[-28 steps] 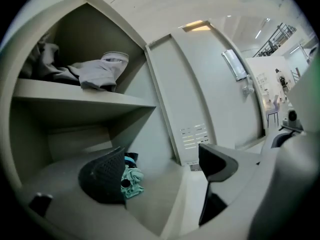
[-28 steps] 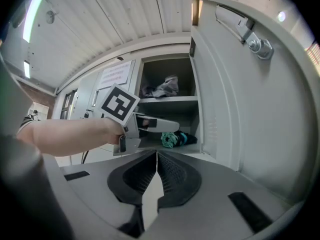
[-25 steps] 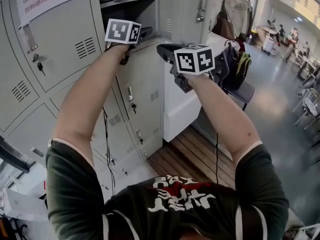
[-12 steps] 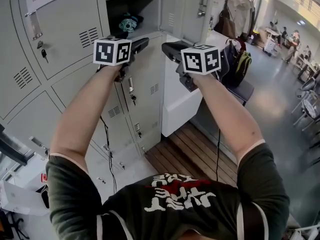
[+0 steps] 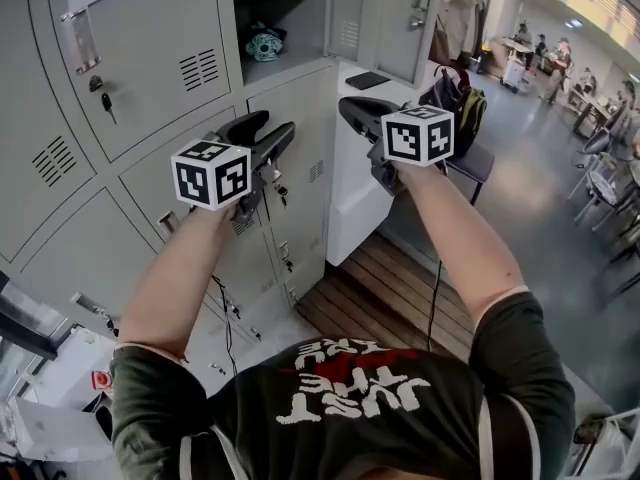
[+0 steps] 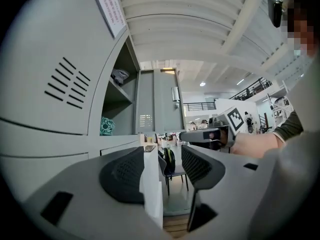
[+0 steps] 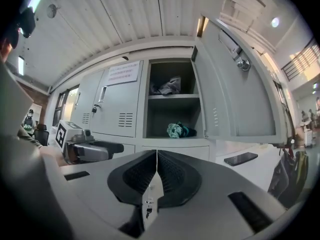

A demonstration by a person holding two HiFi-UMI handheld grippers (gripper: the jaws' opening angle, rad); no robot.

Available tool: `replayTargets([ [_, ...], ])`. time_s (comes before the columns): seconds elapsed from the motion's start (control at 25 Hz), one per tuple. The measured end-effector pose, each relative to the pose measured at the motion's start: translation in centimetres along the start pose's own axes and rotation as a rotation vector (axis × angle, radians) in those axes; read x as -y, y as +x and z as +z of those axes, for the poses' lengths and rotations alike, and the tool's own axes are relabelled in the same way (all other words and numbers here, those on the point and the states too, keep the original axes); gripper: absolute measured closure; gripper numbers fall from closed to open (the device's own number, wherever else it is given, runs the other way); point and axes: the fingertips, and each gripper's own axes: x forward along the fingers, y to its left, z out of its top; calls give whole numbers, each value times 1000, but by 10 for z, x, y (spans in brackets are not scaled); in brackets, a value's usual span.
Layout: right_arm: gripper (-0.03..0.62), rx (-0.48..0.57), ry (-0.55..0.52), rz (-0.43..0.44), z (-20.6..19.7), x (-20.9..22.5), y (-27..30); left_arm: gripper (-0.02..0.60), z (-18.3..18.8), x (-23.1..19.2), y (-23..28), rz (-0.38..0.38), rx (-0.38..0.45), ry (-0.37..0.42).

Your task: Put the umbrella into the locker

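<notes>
Down and closer to the person than a moment ago, the left gripper (image 5: pixel 268 128) is now hanging in front of the shut lower doors, and the open locker (image 5: pixel 290 13) is sitting higher in the head view. The right gripper (image 5: pixel 352 106) is pointing level beside it. The umbrella (image 5: pixel 264 44), a small folded teal bundle, is lying on the locker's bottom shelf, near its front edge. The top shelf is getting cut off by the top of the picture.

The left gripper view is showing the left gripper (image 6: pixel 162 156) with its jaws closing and nothing between them, only far-off room. The umbrella (image 6: pixel 106 126) is peeking out from behind the locker's front edge, half hidden. The right gripper (image 6: pixel 205 135) is showing at the right.

The right gripper view is showing the right gripper (image 7: pixel 156 156) with its jaws pressed together, gripping nothing. Past them the locker (image 7: pixel 172 109) is standing open with its door (image 7: pixel 240 104) swung to the right. The umbrella (image 7: pixel 179 130) is lying on the bottom shelf. Something dark and crumpled (image 7: pixel 167 86) is sitting on the shelf above; it is hard to tell what. The left gripper (image 7: pixel 112 148) is poking in from the left.
</notes>
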Motion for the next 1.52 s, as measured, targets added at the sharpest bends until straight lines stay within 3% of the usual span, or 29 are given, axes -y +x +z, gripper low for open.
replayTargets([
  [0.2,559,-3,-26,-43,-16,-38,1,388,-28,2,-50,-77,-1,10],
  [0.44,559,-19,0,-85,-52,-83,-9,470,-64,21,-107,-244,-12,62],
  [0.6,559,-37,-25,-81,-75,-117,-21,519,-90,31,-140,-314,-10,11],
  [0.76,559,-40,20,-71,-96,-135,-37,552,-117,46,-162,-347,-9,-39],
  [0.96,560,-19,63,-31,-116,-146,-67,571,-134,64,-182,-319,21,-66],
  [1.32,560,-60,94,93,-176,-156,-126,572,-172,115,-192,-147,98,-184],
  [1.4,560,-72,115,106,-192,-154,-139,572,-186,131,-191,-146,86,-202],
  [1.52,560,-76,162,97,-213,-147,-151,572,-202,150,-186,-154,44,-166],
])
